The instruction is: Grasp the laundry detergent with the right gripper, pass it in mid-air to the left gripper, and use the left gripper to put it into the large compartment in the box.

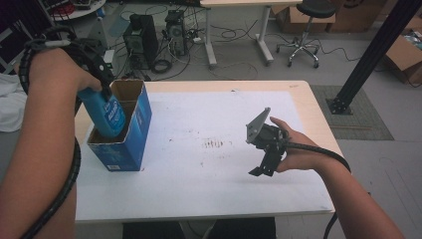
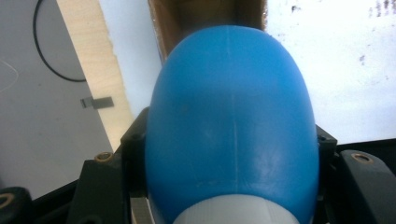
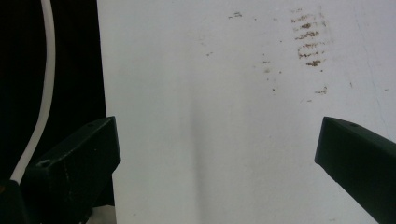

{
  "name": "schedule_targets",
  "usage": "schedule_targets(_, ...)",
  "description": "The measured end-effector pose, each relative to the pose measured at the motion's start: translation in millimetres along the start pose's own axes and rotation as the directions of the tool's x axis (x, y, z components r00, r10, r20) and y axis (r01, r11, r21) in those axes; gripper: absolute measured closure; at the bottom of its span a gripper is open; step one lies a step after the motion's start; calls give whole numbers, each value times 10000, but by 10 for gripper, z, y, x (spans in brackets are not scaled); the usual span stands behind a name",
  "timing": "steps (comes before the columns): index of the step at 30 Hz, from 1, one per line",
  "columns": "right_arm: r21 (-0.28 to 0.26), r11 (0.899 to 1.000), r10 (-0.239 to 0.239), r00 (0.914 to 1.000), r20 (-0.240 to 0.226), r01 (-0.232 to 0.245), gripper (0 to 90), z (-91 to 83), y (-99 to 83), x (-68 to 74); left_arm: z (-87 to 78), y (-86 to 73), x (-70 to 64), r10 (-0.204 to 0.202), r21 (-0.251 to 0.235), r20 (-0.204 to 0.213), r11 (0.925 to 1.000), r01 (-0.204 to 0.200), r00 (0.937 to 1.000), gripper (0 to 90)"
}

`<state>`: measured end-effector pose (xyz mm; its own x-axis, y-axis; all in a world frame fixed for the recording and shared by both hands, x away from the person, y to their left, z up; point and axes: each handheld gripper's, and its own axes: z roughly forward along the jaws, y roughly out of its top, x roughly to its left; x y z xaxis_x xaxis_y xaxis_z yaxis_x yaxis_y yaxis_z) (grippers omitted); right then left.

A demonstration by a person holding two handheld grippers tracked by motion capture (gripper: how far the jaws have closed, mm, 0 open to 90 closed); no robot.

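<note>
A blue plastic bottle [image 1: 108, 116] hangs tilted, bottom end down, inside the open top of a blue cardboard box [image 1: 125, 152] at the left of the white table [image 1: 209, 191]. My left gripper [image 1: 101, 91] is shut on the bottle's upper part, under the person's hand. In the left gripper view the bottle [image 2: 231, 121] sits between the black jaws of the left gripper [image 2: 231, 156], with the box's brown inside [image 2: 205, 14] beyond it. My right gripper [image 1: 262, 171] hovers open over the table's right half; in the right gripper view its jaws [image 3: 217, 154] stand wide apart over the bare white top [image 3: 224, 93].
Brown smudges [image 1: 214, 144] mark the table's middle. On the floor behind are computer towers [image 1: 141, 37], loose cables, a desk's legs [image 1: 211, 40] and a stool [image 1: 303, 35]. A black frame post [image 1: 370, 55] and cardboard boxes [image 1: 405, 57] stand at the right.
</note>
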<state>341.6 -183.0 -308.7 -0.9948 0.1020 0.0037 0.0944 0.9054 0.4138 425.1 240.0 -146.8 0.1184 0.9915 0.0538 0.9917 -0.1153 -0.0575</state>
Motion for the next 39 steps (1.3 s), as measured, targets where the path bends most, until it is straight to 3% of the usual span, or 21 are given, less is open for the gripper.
schedule_targets(8,-47,10000,-30,10000,-35,30,0,38,18,14,310,33,22,-172,79,192,9998,171,9997,388)
schedule_targets(23,-107,9999,26,10000,-3,-26,0,46,-34,10,962,153,19,-129,533,419,9985,107,9990,388)
schedule_targets(34,-34,9999,151,9999,-10,-151,0,48,-72,28,1245,217,40,-95,571,184,9983,84,9998,388)
schedule_targets(39,23,9998,197,9998,-23,-197,0,47,-99,43,1345,249,32,-108,531,296,9985,92,9995,388)
